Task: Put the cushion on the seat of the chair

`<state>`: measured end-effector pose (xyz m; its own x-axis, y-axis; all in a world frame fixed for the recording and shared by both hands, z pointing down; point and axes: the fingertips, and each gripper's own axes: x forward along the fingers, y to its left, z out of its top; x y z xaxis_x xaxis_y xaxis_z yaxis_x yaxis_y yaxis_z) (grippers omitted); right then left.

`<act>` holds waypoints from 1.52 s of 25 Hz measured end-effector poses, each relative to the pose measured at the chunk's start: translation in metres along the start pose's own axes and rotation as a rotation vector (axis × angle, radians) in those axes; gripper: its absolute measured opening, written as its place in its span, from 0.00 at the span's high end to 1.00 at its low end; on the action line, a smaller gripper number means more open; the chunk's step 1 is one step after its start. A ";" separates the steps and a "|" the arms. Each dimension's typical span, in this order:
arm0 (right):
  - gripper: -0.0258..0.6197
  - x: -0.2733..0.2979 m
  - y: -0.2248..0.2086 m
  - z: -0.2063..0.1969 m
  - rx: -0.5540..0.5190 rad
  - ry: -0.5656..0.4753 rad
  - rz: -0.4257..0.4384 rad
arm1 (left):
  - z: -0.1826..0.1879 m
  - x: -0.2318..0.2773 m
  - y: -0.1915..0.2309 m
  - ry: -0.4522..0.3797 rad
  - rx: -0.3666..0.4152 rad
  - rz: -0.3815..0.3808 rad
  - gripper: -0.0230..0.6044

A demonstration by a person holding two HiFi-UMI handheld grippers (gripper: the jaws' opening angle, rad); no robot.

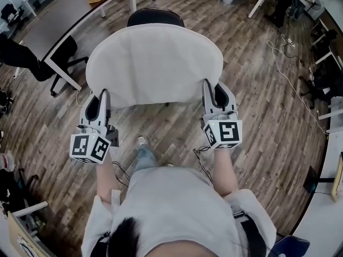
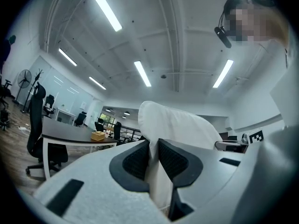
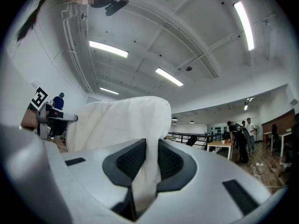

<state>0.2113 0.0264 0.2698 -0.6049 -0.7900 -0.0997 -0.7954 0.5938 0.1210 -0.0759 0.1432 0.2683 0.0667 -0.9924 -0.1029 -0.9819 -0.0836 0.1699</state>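
While level, both grippers (image 1: 104,94) (image 1: 207,85) on cushion (image 1: 155,63).

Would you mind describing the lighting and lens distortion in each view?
Head view: even, soft light with no hard shadows; the floorboards bow toward the edges around the cushion. Left gripper view: strong fisheye, dark corners, bright ceiling lights without heavy glare. Right gripper view: the same fisheye and dark corners, with similarly bright strips overhead.

Most of chair (image 1: 155,17) hidden under cushion (image 1: 154,66); seat unseen. Near cushion corners buried between jaws of left gripper (image 1: 99,96) and right gripper (image 1: 215,90).
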 end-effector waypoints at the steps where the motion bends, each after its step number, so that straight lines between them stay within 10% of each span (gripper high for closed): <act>1: 0.87 0.012 0.000 0.000 -0.002 0.001 -0.006 | 0.001 0.010 0.008 0.000 -0.004 -0.006 0.87; 20: 0.87 0.184 0.037 -0.015 0.020 0.032 -0.122 | 0.013 0.147 0.163 0.036 -0.023 -0.143 0.87; 38: 0.87 0.301 0.001 -0.094 0.058 0.188 -0.133 | -0.056 0.271 0.227 0.174 -0.087 -0.135 0.87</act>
<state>0.0316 -0.2248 0.3327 -0.4816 -0.8732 0.0749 -0.8717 0.4861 0.0616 -0.2712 -0.1496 0.3335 0.2332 -0.9717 0.0388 -0.9436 -0.2164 0.2504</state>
